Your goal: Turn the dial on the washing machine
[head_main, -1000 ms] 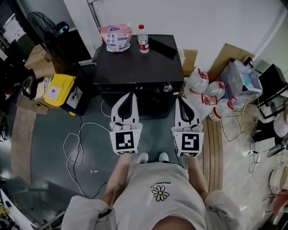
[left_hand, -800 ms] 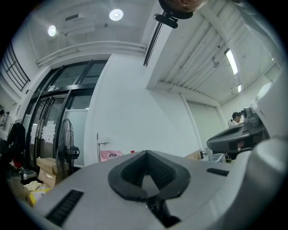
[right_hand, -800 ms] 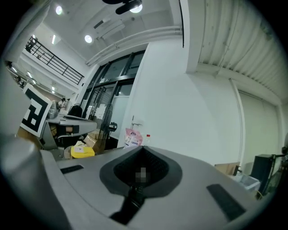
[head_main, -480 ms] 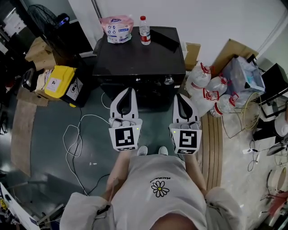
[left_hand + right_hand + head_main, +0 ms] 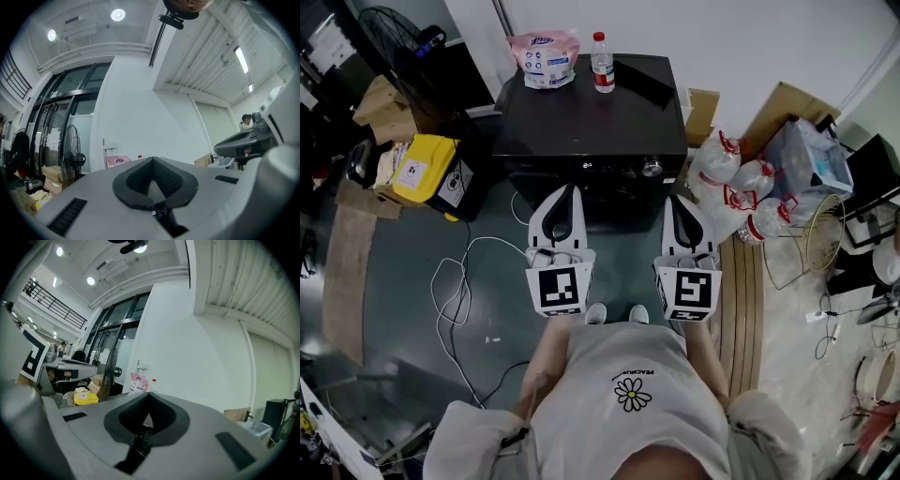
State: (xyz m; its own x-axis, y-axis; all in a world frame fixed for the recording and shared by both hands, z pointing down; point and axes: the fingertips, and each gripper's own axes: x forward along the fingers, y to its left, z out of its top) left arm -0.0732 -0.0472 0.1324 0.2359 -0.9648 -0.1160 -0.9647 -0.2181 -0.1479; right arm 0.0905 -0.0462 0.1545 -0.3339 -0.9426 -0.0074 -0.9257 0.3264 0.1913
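Note:
The black washing machine [image 5: 586, 127] stands against the white wall, seen from above in the head view. Its silver dial [image 5: 652, 168] sits at the right end of the front panel. My left gripper [image 5: 567, 188] is shut and empty, its tip just before the machine's front, left of the dial. A little below and right of the dial my right gripper [image 5: 678, 199] is held, also shut and empty, not touching it. In the two gripper views the shut left gripper [image 5: 151, 159] and right gripper [image 5: 149, 393] point up at the wall; the dial is hidden there.
A pink bag [image 5: 546, 56], a water bottle [image 5: 602, 64] and a flat black item [image 5: 642, 84] lie on the machine's top. A yellow container [image 5: 422, 169] and boxes stand left, bagged water bottles [image 5: 741, 187] right. White cable [image 5: 459, 300] loops on the floor.
Over the last second both grippers edged slightly forward toward the machine's front. Since half a second ago almost nothing has moved; both stay shut.

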